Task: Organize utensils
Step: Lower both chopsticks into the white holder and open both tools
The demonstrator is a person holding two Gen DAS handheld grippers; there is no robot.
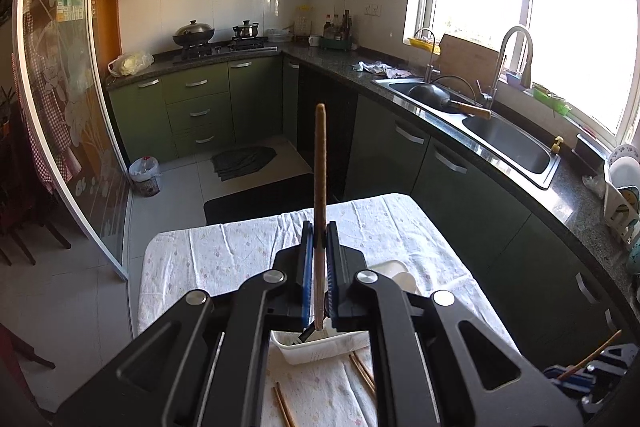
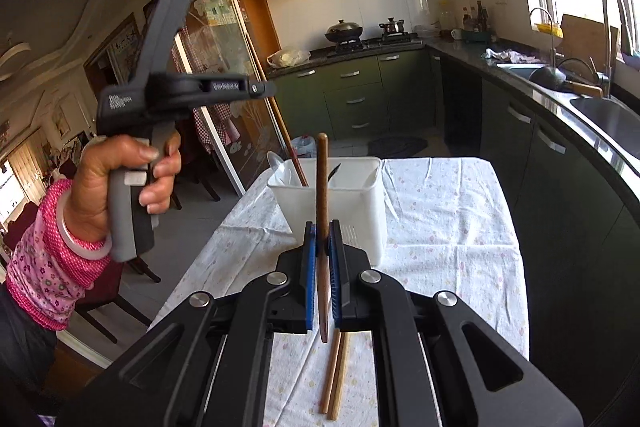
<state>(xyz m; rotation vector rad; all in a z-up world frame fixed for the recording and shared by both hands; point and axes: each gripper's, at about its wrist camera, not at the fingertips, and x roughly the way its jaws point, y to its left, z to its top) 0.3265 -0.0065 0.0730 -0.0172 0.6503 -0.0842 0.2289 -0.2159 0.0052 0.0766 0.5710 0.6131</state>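
Chopsticks are pinched one in each gripper: the left gripper (image 1: 319,239) clamps one (image 1: 320,187) upright above the table (image 1: 224,251). Right of it the holder (image 2: 340,203) stands on the cloth, the right gripper (image 2: 323,239) clamps another (image 2: 322,179), and two more (image 2: 335,375) lie loose below

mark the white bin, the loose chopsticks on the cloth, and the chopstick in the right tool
white bin (image 2: 360,211), right wrist view, front wall.
loose chopsticks (image 2: 334,375), right wrist view, mid-length.
chopstick in right tool (image 2: 322,179), right wrist view, upper shaft.
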